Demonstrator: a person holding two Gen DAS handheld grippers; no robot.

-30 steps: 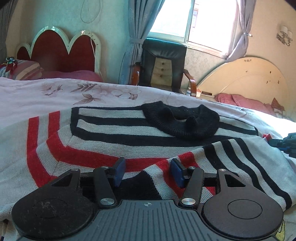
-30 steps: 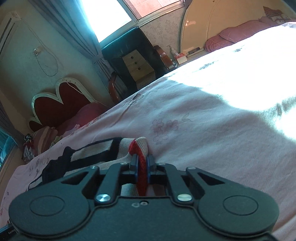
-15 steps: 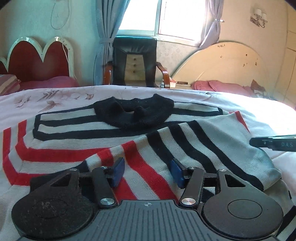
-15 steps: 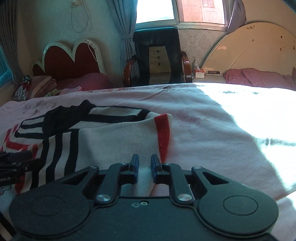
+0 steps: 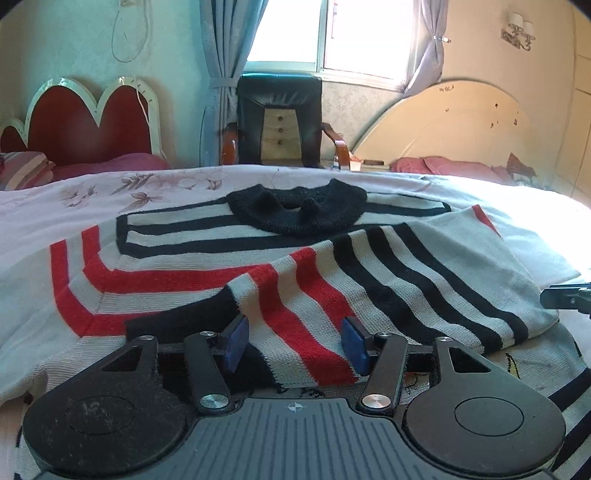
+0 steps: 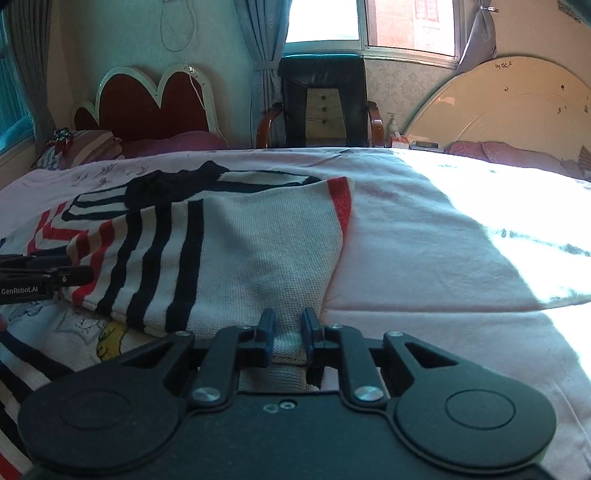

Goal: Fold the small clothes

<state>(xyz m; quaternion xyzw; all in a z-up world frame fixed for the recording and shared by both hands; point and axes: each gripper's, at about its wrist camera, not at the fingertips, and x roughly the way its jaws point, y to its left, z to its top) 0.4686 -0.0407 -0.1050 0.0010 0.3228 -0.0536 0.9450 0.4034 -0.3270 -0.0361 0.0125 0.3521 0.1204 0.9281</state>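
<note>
**A sunlit bedroom around the black chair**

A black armchair (image 5: 279, 122) with wooden arms stands under the window (image 5: 325, 33), behind the pink flowered bedspread (image 5: 155, 184). Left of the chair rises a red scalloped headboard (image 5: 88, 122) with a striped pillow (image 5: 22, 171); right of it, a cream arched headboard (image 5: 461, 125) with pink pillows (image 5: 443, 164). Grey-blue curtains (image 5: 225, 74) flank the chair

Coarse knitted sweater (image 5: 332, 266), matt cloth

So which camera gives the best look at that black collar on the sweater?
The left wrist view: the black collar lies fully in sight, facing the camera. The right wrist view shows it only from the side, partly behind the folded sleeve.
</note>
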